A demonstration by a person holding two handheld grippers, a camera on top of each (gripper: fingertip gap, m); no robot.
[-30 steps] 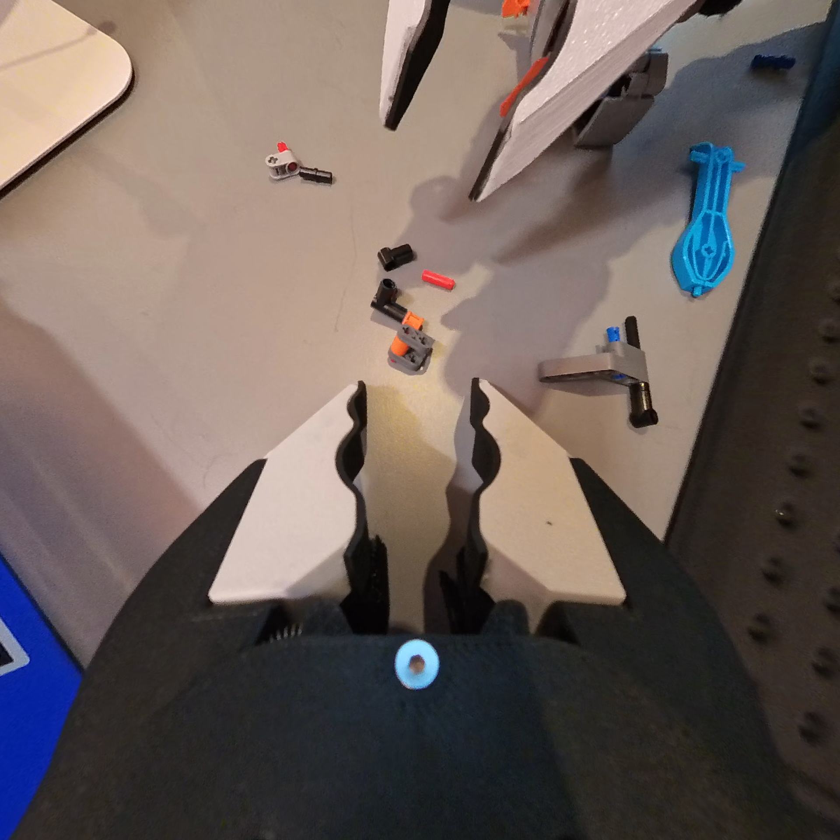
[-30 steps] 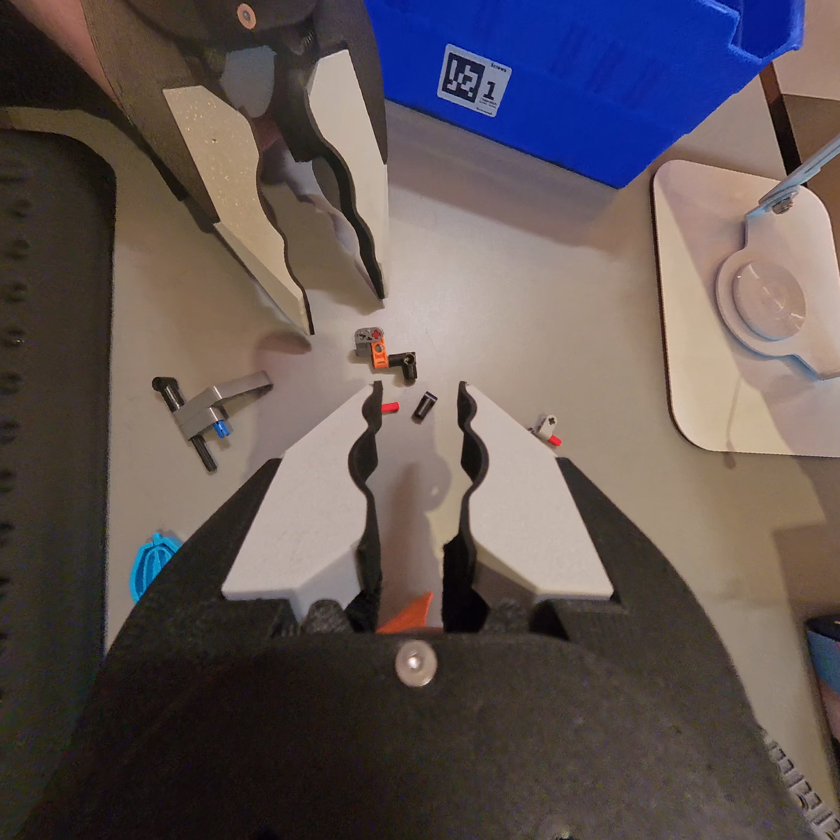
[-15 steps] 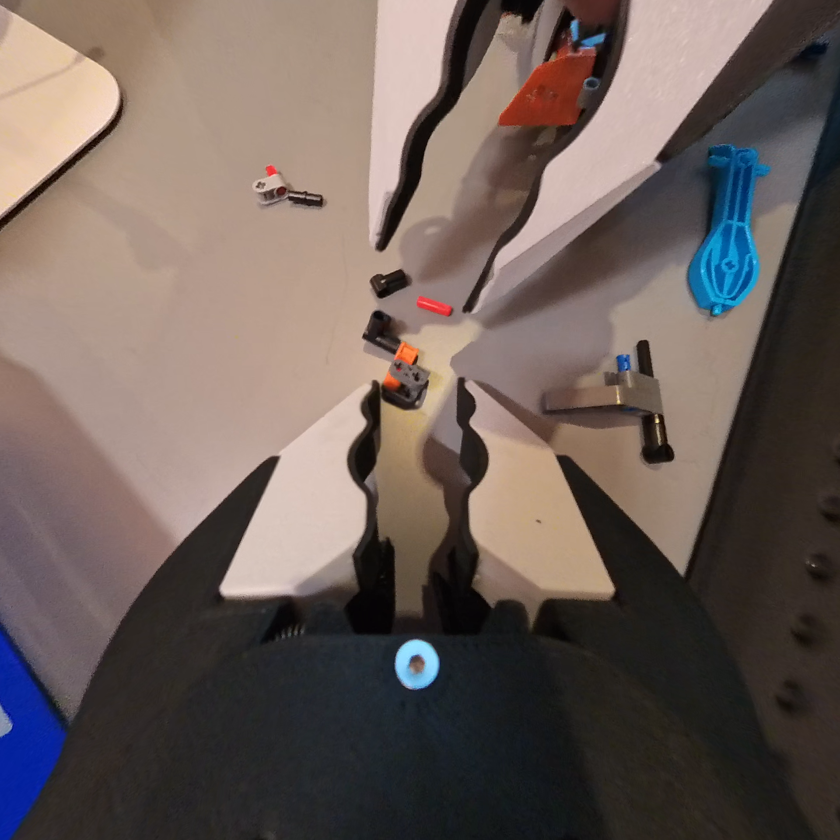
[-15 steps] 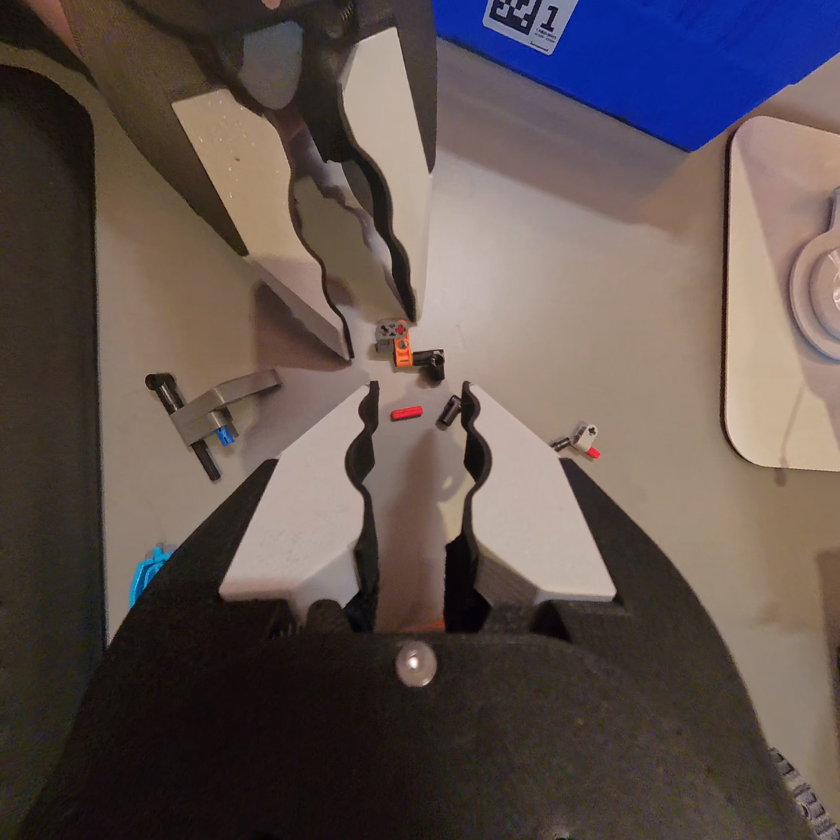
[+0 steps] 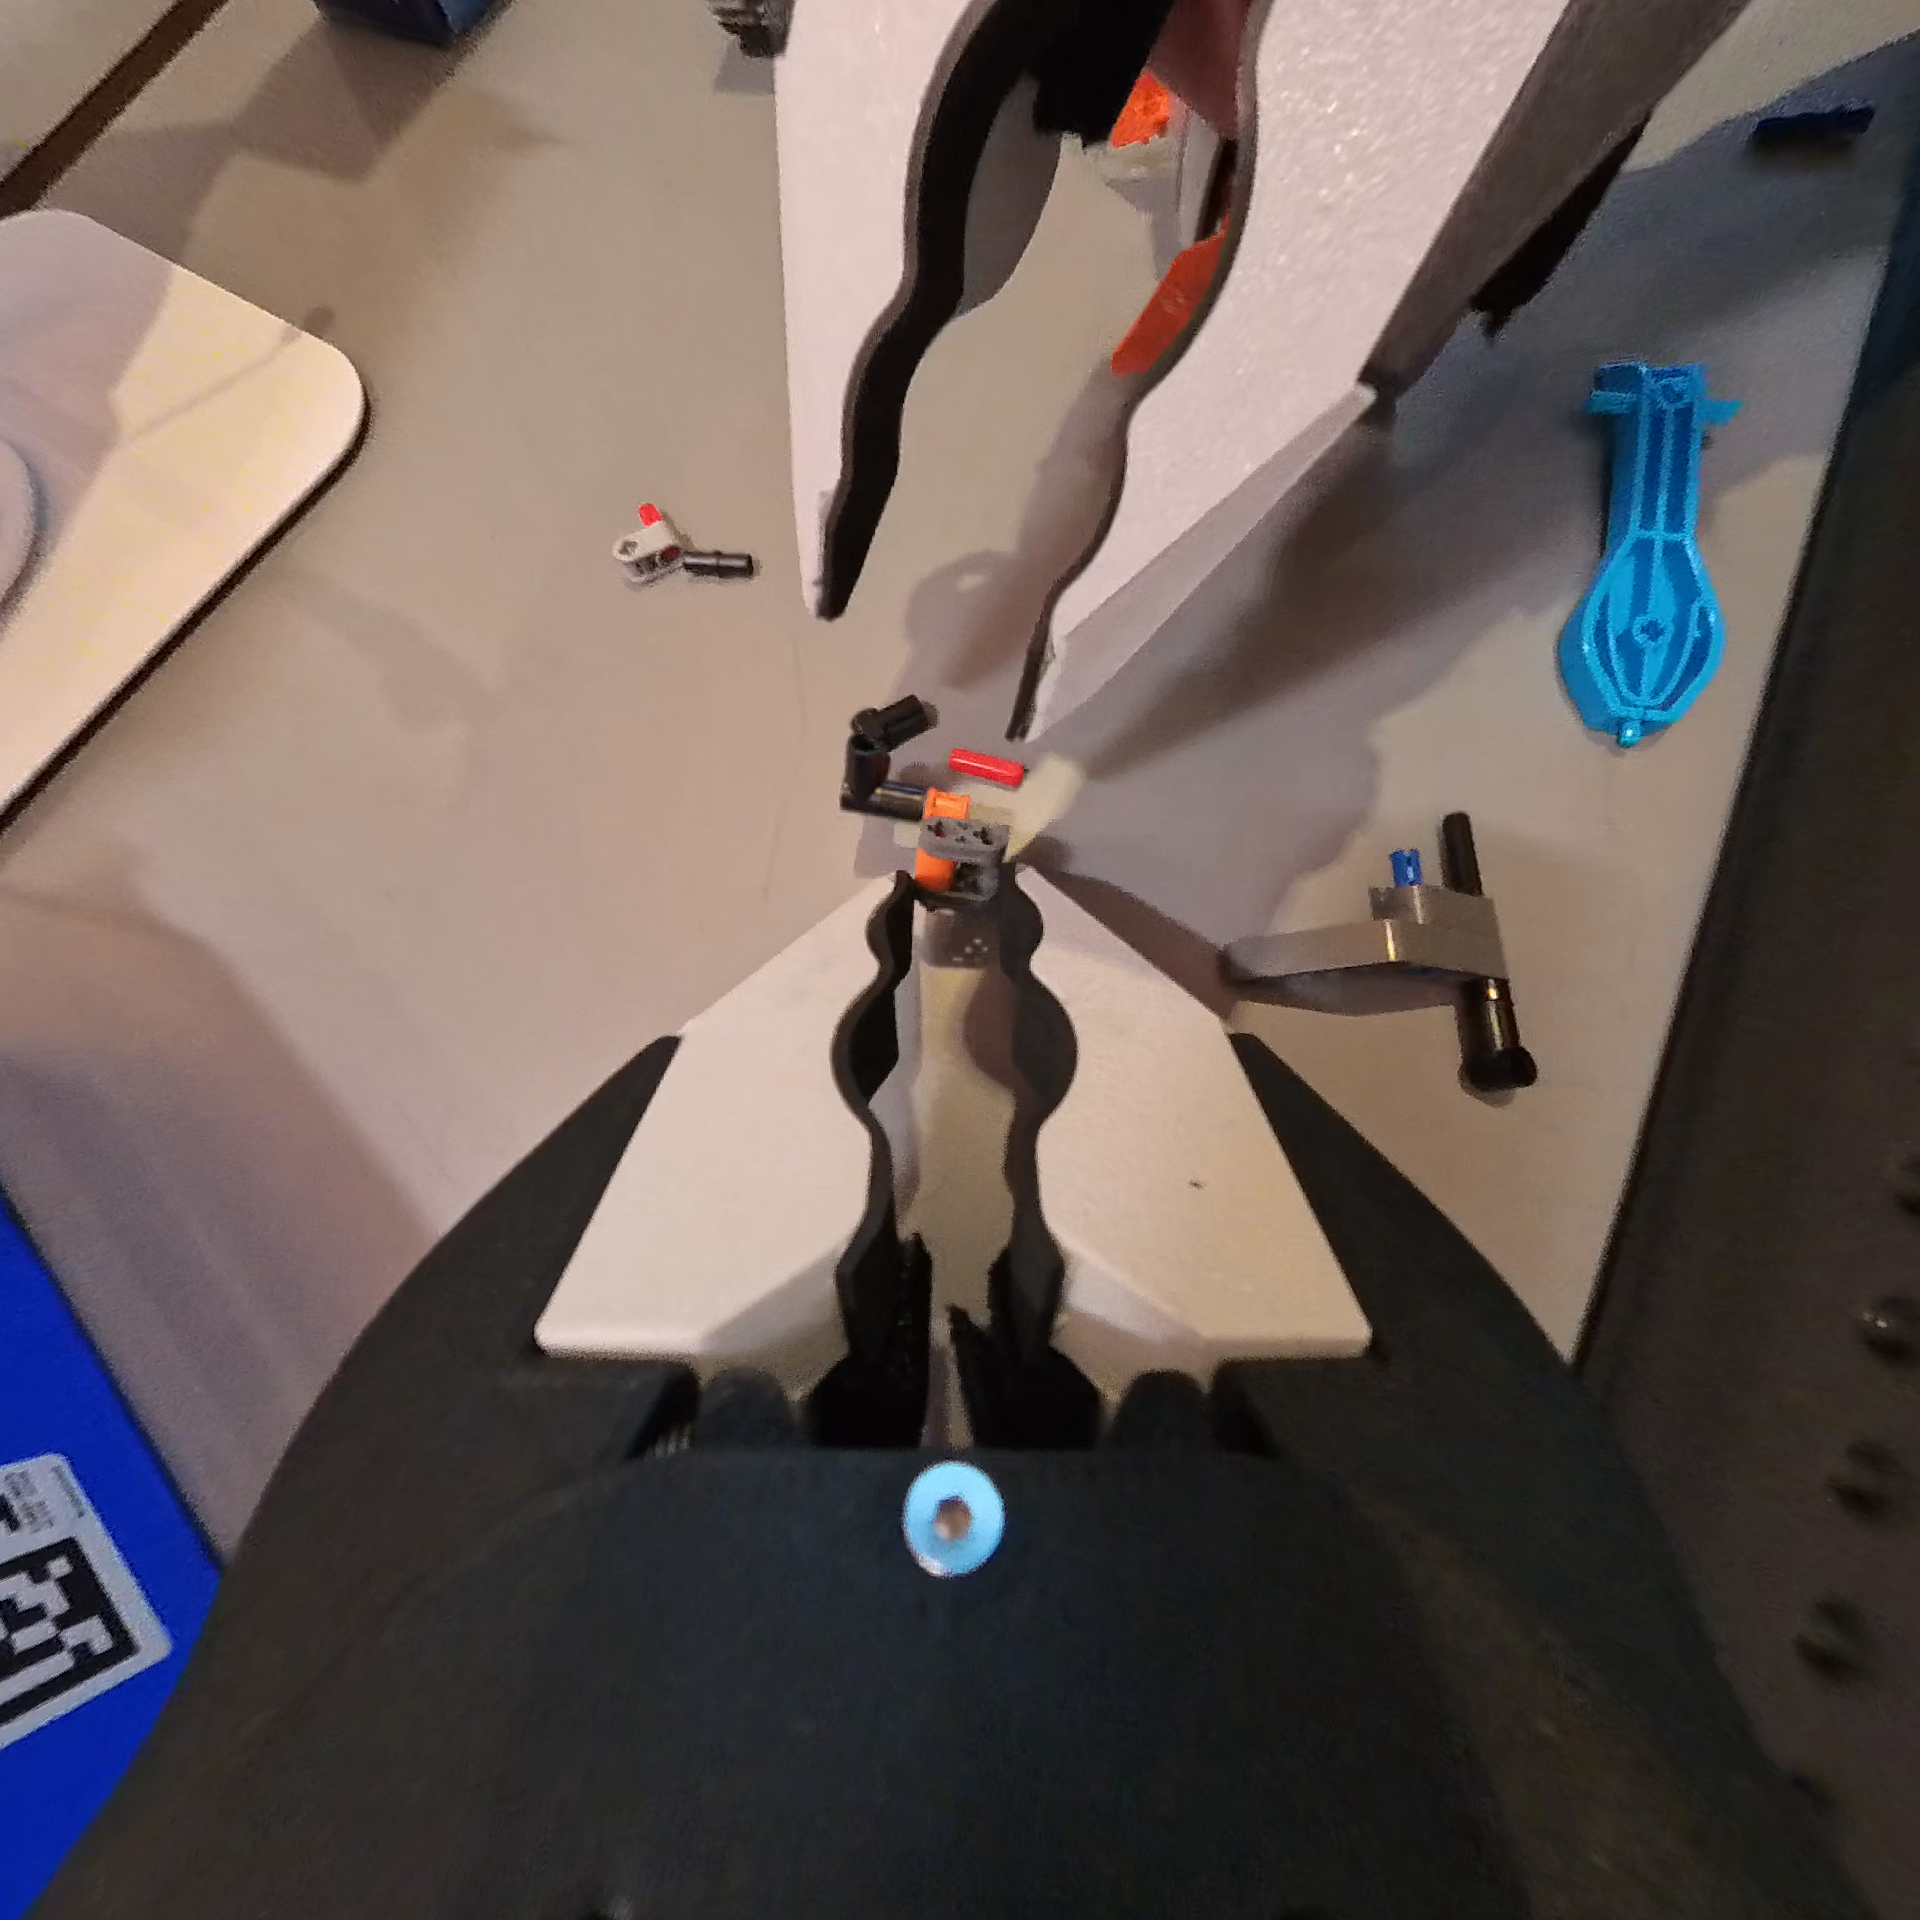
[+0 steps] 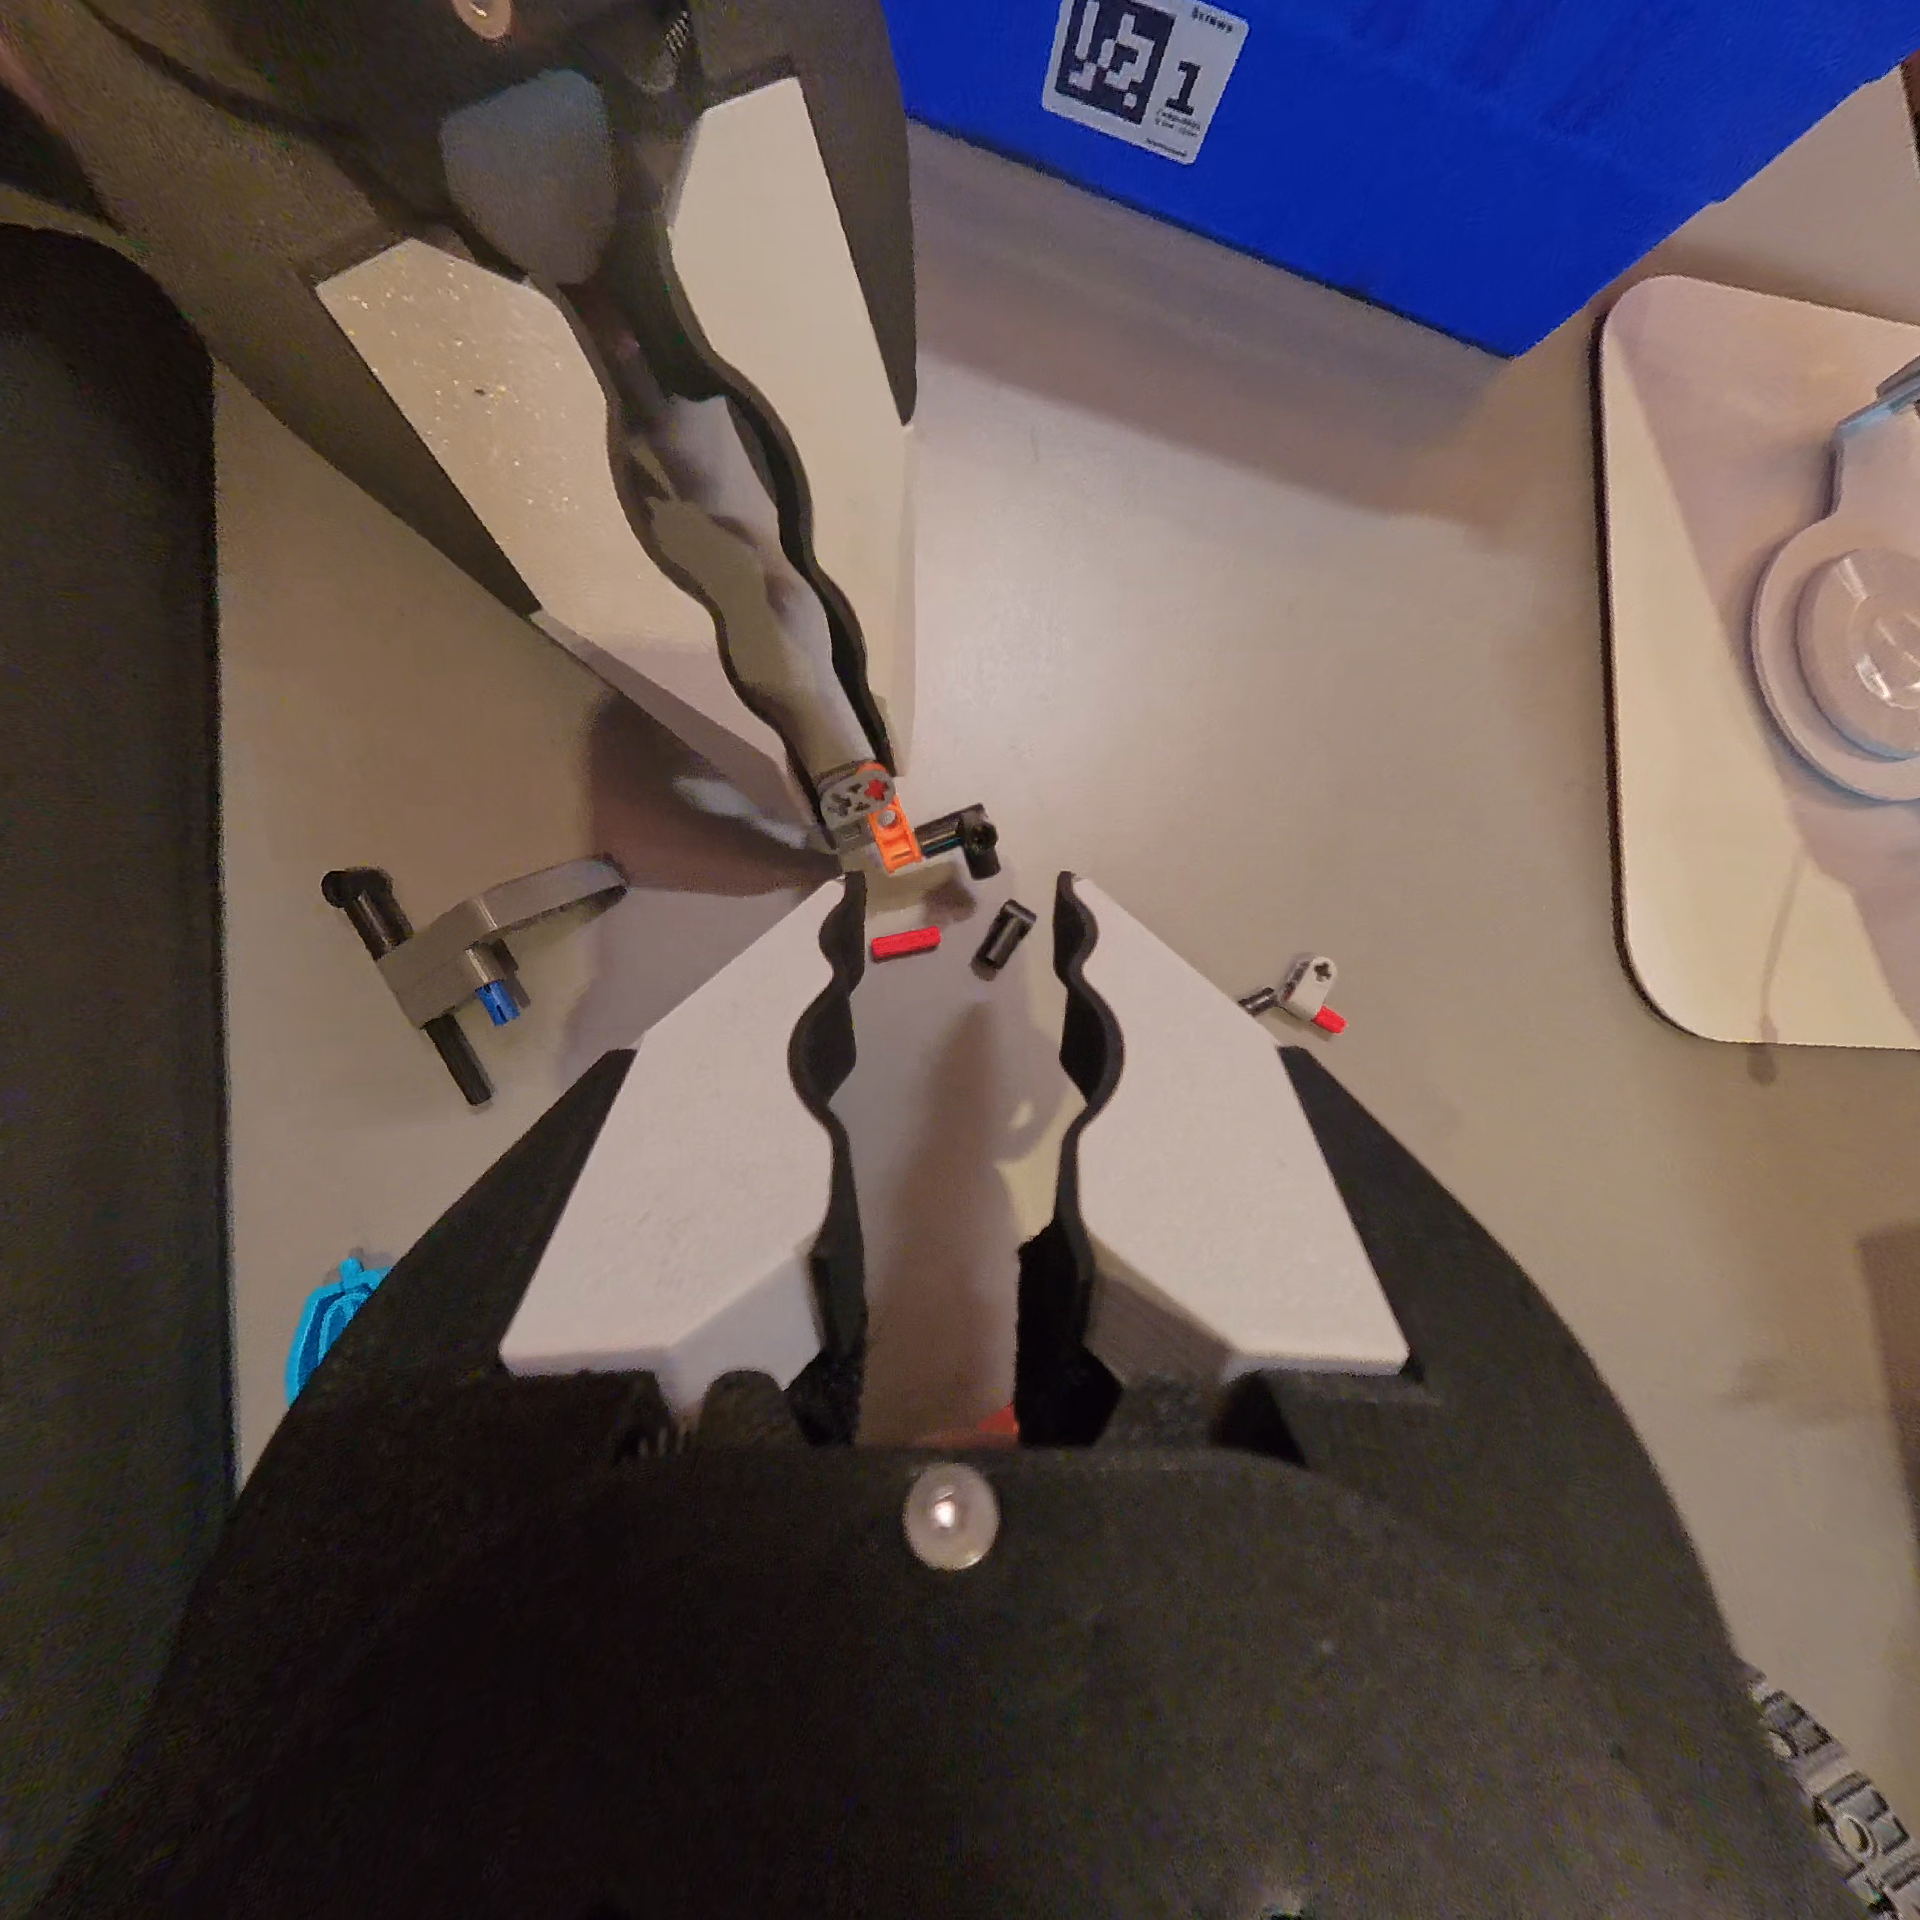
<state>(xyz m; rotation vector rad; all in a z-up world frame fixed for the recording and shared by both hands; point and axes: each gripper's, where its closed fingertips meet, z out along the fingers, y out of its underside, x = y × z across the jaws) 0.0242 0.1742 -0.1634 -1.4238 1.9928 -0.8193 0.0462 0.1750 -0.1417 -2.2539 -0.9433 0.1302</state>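
The left gripper (image 5: 961, 894) has its wavy black-lined white fingers pinched on a small grey-and-orange toy-brick assembly (image 5: 961, 847) at their very tips, out in the middle of the smooth beige table (image 5: 520, 790). A black elbow connector (image 5: 868, 779) juts from that assembly. Just beyond lie a short red pin (image 5: 985, 766) and a stubby black peg (image 5: 891, 717).

The right gripper (image 6: 956, 894) is unclenched and grasps nothing — its matte white fingers straddle the red pin and black peg on the tabletop.

Toward the table's edge beside a dark studded mat (image 5: 1849, 1039) sit a flat grey lever on a black axle (image 5: 1392, 945) and a ribbed bright-blue paddle-shaped piece (image 5: 1647, 561). A small white joint with a red tip (image 5: 660, 540) lies apart, nearer a rounded pale board (image 5: 156, 468). A glossy blue bin (image 6: 1455, 135) with a sticker stands at the table's far edge in the right wrist view.
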